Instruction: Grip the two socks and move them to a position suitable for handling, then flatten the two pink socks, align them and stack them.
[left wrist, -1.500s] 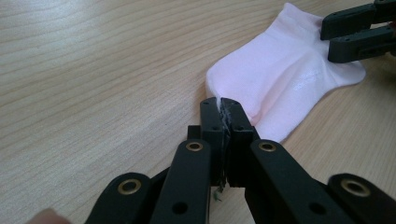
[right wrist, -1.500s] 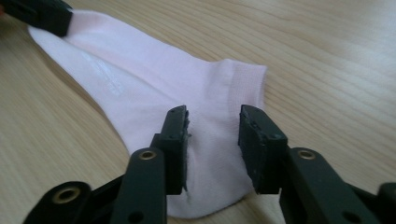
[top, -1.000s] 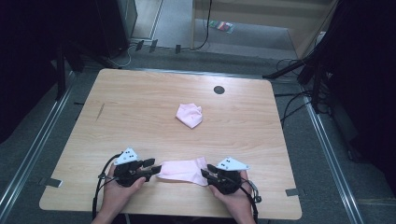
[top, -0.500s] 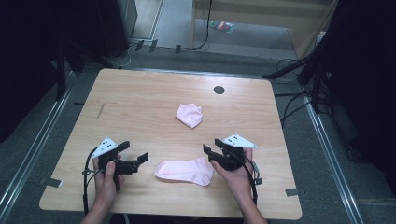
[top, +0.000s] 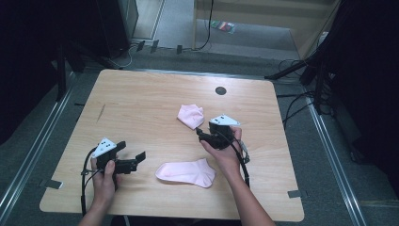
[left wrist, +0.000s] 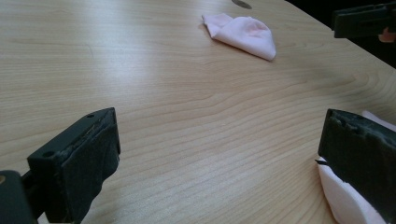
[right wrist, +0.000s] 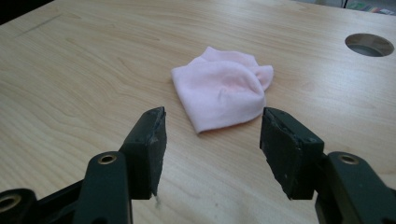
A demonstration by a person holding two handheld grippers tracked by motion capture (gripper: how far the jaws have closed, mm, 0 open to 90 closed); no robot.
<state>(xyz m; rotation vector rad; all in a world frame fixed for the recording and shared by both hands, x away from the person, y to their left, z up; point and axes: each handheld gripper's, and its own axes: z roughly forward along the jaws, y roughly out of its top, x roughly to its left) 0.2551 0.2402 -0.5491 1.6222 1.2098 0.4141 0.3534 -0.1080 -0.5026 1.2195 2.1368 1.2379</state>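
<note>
A pink sock [top: 186,172] lies flat near the table's front edge, free of both grippers. A second pink sock [top: 190,115] [right wrist: 224,91], folded into a bundle, rests at mid-table. My left gripper [top: 131,150] [left wrist: 219,158] is open to the left of the flat sock [left wrist: 343,200]; its jaws have just been opening and hold nothing. My right gripper [top: 200,134] [right wrist: 212,144] hovers open just in front of the folded sock, its jaws also just opened wider, with only bare wood between them. The folded sock [left wrist: 243,32] also lies far off in the left gripper view.
The wooden table [top: 141,103] has a round cable hole [top: 220,90] [right wrist: 369,44] near its back edge. Cables and dark stands ring the table on the floor. The right gripper's jaw [left wrist: 364,21] shows at the top right of the left gripper view.
Both grippers have opened and let go of the flat sock. The left hand drew away to the left. The right hand rose and moved back toward the folded sock.
</note>
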